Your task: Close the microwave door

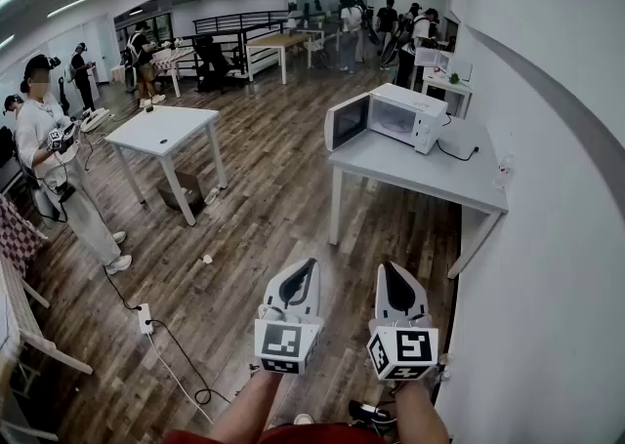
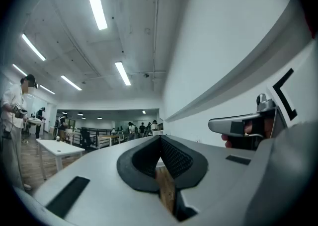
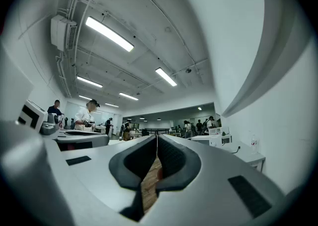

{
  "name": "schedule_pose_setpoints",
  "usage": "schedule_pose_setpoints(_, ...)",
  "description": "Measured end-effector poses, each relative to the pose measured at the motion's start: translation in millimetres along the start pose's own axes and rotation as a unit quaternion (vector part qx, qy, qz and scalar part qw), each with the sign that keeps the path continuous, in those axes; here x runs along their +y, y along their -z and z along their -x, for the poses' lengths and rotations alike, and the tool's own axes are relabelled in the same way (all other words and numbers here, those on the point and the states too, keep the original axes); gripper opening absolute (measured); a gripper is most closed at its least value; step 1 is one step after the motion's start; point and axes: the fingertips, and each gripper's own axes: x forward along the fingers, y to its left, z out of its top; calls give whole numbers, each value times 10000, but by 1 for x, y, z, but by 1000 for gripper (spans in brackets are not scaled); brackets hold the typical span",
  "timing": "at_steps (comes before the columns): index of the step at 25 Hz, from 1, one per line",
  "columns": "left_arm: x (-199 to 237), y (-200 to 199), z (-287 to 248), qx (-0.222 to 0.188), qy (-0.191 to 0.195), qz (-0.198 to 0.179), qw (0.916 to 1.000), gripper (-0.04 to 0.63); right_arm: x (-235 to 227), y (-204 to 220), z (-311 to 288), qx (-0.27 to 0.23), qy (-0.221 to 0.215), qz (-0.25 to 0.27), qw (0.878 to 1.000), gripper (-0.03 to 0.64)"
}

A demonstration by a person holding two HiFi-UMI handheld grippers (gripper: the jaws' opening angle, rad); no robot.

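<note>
Microwave [image 1: 405,115] sits lengthwise along the table [image 1: 420,174], door [image 1: 347,121] swung open leftward.

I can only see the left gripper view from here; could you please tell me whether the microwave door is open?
Observer: Yes. In the head view the microwave stands on a grey table, and its door is swung wide open toward the picture's left.
Operator: Thank you. Is either gripper close to that door?
Observer: No. The left gripper and the right gripper are both well short of the table, over the wooden floor.
</note>
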Motion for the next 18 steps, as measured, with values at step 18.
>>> schedule_pose_setpoints(18, 45, 14, 5, 5, 28, 47, 10000, 26, 34, 13, -25, -37, 59, -30, 10000, 29)
